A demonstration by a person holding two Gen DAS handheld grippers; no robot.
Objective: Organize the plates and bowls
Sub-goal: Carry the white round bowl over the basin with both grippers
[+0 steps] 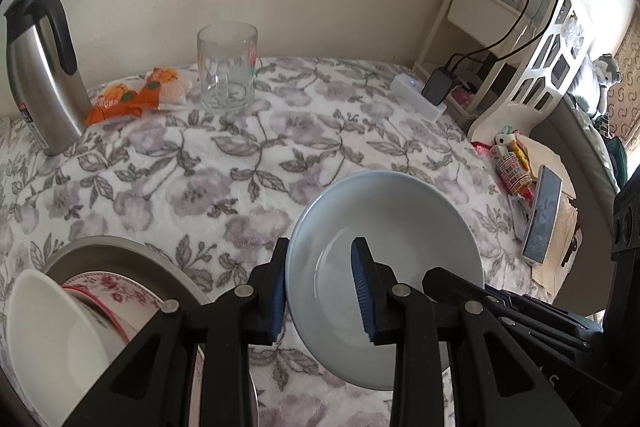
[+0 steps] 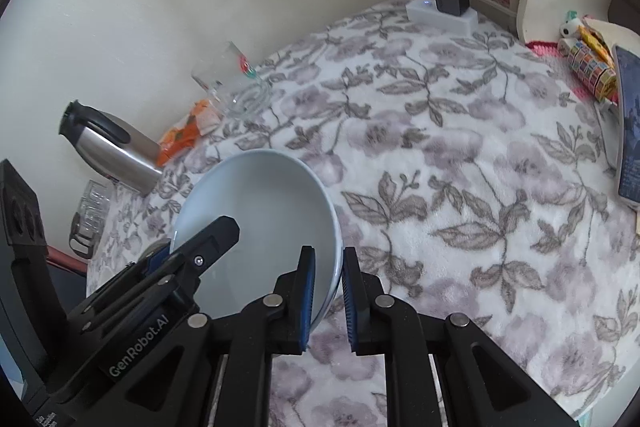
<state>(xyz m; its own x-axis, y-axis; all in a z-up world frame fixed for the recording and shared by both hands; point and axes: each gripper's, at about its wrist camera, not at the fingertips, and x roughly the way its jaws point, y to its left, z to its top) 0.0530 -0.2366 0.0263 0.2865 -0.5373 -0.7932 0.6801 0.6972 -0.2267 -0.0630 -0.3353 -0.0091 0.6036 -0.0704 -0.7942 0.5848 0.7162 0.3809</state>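
Pale blue bowl [image 1: 384, 219] (tilted above the floral cloth [image 1: 200, 167]) clamped at opposite rims by left gripper [image 1: 320, 291] and right gripper [image 2: 328, 301]

Pale blue bowl [image 1: 384, 227] tilted above floral cloth, beside stacked plates [image 1: 116, 291].

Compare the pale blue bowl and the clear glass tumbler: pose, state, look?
The pale blue bowl is tilted and gripped at opposite rims by the left tongs and right tongs; the glass tumbler stands upright on the floral cloth, untouched. The bowl is opaque, wide and shallow; the tumbler is see-through and tall. Both are empty.
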